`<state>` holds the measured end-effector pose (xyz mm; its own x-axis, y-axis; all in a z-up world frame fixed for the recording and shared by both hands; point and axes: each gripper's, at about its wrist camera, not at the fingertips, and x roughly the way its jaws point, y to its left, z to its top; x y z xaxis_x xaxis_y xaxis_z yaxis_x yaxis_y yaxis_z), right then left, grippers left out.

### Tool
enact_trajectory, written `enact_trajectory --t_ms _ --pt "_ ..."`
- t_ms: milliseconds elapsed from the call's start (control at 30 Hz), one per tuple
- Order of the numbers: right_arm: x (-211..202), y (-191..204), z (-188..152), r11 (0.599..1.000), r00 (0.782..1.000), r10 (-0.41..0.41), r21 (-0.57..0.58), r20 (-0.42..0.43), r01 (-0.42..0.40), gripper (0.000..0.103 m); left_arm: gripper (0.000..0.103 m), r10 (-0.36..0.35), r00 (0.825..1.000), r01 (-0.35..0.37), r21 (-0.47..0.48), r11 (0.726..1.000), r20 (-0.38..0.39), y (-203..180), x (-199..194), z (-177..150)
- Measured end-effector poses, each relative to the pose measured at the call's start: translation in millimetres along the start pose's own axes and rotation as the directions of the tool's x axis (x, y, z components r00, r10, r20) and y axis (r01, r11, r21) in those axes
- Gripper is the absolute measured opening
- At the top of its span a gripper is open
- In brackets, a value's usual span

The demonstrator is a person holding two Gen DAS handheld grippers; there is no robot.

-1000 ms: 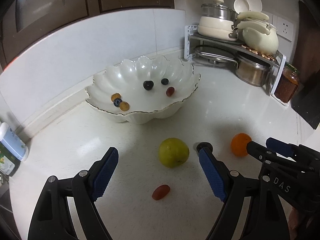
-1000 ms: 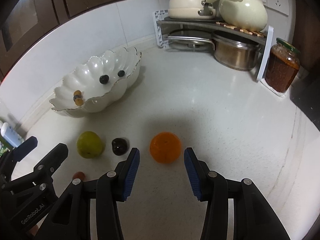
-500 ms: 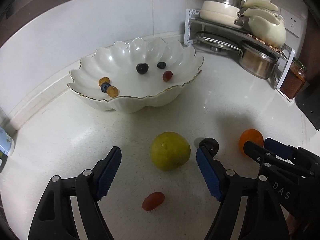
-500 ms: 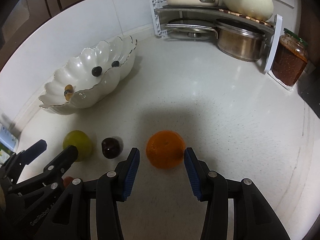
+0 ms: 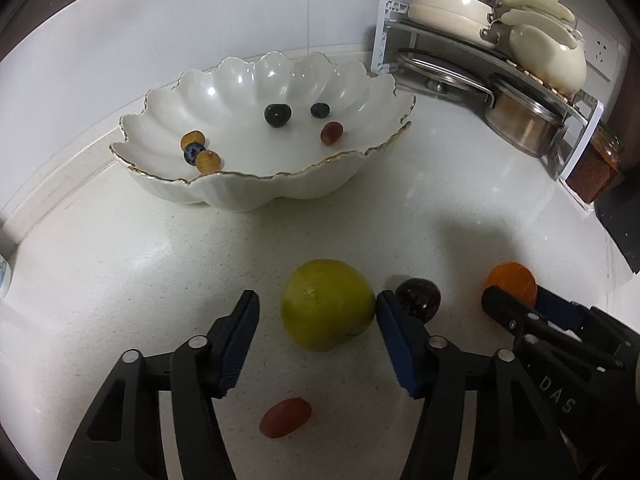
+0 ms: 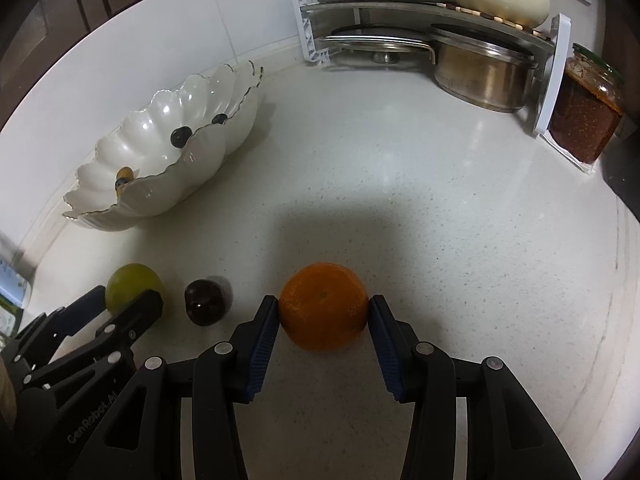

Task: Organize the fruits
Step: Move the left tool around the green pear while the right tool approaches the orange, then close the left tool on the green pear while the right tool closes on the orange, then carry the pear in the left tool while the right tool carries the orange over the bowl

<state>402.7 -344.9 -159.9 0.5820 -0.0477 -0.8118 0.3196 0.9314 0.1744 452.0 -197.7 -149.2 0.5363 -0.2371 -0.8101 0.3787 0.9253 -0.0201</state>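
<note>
A white scalloped bowl [image 5: 304, 184] holds several small fruits: blueberries, a red grape and small yellow fruits. It also shows in the right wrist view [image 6: 200, 160]. My left gripper [image 5: 316, 312] is open around a green citrus fruit [image 5: 326, 308] on the counter; its right pad touches the fruit, the left pad stands apart. A dark plum [image 5: 420, 300] lies just right of it, a red grape tomato [image 5: 285, 417] below. My right gripper [image 6: 323, 310] has both pads against an orange [image 6: 323, 306] that rests on the counter.
A metal rack [image 6: 432, 12] with pots and a cream kettle stands at the back right. A jar of red sauce [image 6: 584, 116] stands beside it. A bottle [image 6: 12, 292] shows at the far left edge. The white backsplash wall runs behind the bowl.
Both grippers have moved forward and down. The green fruit now sits between the left pads. The right pads have closed in until they touch the orange.
</note>
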Motion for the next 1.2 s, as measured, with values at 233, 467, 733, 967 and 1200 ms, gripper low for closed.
enact_trajectory --t_ms 233,467,733,967,1200 --pt "-0.9 -2.5 -1.2 1.000 1.000 0.010 -0.001 0.003 -0.010 0.044 0.049 0.000 1.000 0.000 0.011 1.000 0.012 -4.4 0.1 1.1" --pt "-11.6 -2.3 -3.5 1.000 1.000 0.004 -0.002 0.027 -0.004 0.044 0.049 0.005 1.000 -0.005 -0.012 1.000 0.018 -1.0 -8.7 -2.3" --pt "-33.0 3.9 -2.9 0.999 0.997 0.036 -0.023 0.061 -0.035 0.044 0.049 0.007 0.998 -0.006 -0.012 1.000 0.055 -0.6 -33.0 -3.5" --pt "-55.1 9.5 2.0 0.997 0.992 0.067 -0.052 0.104 -0.062 0.044 0.049 0.024 0.994 -0.021 -0.032 0.999 0.111 3.7 -59.2 0.2" --pt "-75.4 16.4 12.0 0.993 0.983 0.100 -0.082 0.153 -0.088 0.044 0.049 0.051 0.984 -0.042 -0.055 0.998 0.171 8.3 -85.0 4.9"
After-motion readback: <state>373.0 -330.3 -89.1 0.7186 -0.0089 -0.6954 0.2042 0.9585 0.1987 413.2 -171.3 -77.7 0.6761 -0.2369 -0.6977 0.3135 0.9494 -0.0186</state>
